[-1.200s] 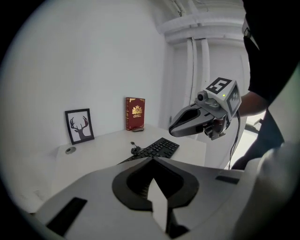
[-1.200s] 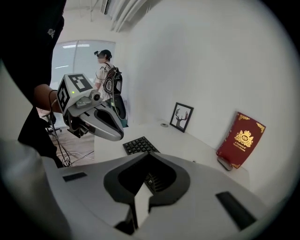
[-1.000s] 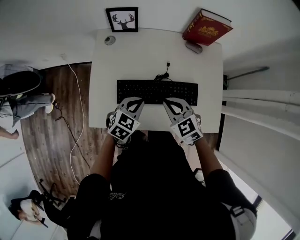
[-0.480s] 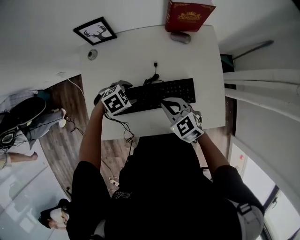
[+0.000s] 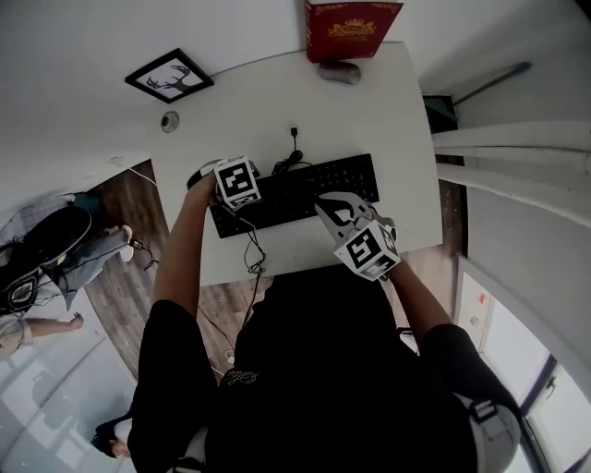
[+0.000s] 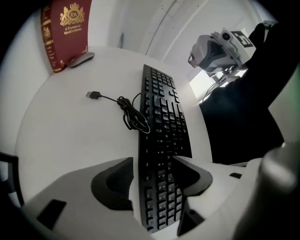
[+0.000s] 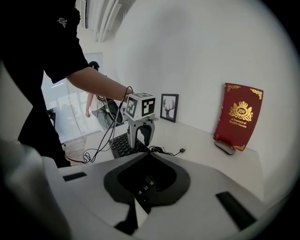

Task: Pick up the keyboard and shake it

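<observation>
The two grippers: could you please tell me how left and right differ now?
The left gripper has its jaws, just opened, apart astride the keyboard at its left end; the right gripper has its jaws shut and empty. The left gripper points steeply down; the right gripper slants shallowly over the keyboard's right half. Both are at the keyboard, neither gripping it.

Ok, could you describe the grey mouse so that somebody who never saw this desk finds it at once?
On the white desk, look at the far edge, where a red book with a gold crest stands against the wall. The mouse lies flat at the foot of that book. It is oval, unlike the small round grey thing near the deer picture at the other corner.
</observation>
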The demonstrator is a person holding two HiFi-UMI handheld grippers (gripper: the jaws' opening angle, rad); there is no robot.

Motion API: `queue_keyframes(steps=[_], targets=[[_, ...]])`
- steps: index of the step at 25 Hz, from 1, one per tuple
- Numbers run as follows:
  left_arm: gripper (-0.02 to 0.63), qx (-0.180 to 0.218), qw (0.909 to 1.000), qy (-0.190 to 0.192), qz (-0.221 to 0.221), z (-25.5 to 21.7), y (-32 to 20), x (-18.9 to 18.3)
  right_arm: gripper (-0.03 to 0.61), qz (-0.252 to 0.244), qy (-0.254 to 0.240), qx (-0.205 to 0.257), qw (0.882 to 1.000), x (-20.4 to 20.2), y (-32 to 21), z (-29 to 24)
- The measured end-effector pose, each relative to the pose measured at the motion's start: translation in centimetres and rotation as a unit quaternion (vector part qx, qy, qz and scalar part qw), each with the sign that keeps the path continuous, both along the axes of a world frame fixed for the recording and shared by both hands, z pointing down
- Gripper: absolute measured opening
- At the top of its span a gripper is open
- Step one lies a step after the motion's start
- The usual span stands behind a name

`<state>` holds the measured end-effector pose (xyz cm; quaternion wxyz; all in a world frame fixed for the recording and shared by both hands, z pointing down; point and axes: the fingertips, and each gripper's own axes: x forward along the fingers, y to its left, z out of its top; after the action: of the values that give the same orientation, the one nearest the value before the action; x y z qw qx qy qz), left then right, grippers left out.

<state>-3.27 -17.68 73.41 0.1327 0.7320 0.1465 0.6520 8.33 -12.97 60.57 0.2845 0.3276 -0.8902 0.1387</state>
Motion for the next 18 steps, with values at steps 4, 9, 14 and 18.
queue_keyframes(steps=[4,9,14,18], targets=[[0.258,-0.027,0.9996,-0.011,0.0,0.9,0.8,-0.4,0.021,-0.001,-0.001,0.002,1.0,0.0,-0.5,-0.1],[0.241,-0.024,0.9995,-0.015,0.01,0.9,0.5,0.0,0.021,-0.001,0.002,0.0,1.0,-0.1,-1.0,0.3],[0.206,0.029,0.9994,0.003,0.021,0.0,0.5,0.2,0.021,-0.006,0.007,0.002,1.0,-0.7,-0.9,0.3],[0.199,0.068,0.9972,0.02,0.023,-1.2,0.6,0.7,0.021,-0.003,0.018,0.006,1.0,-0.6,-0.7,0.1]])
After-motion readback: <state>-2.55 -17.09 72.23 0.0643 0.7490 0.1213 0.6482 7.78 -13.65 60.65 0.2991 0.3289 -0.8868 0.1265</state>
